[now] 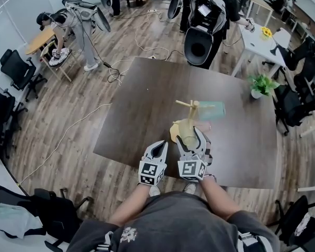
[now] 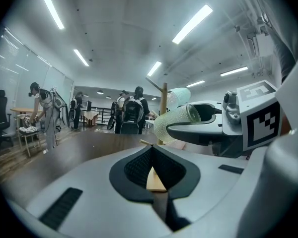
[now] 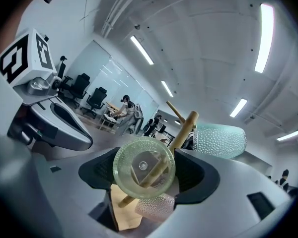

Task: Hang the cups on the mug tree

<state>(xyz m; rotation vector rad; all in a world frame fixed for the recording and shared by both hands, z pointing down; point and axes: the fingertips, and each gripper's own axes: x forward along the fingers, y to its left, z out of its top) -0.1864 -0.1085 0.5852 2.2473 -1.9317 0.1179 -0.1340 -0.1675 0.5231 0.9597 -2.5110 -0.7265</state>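
- The right hand-held gripper clamps the pale green cup; ease it slowly onto a free mug tree peg.
- The left hand-held gripper is closed and empty.

The right gripper and cup partly hide the mug tree's base (head view).

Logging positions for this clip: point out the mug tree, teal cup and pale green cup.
mug tree [image 3: 185,127], right gripper view, main wooden post.
teal cup [image 3: 221,142], right gripper view, dimpled side wall.
pale green cup [image 3: 144,167], right gripper view, round near end.
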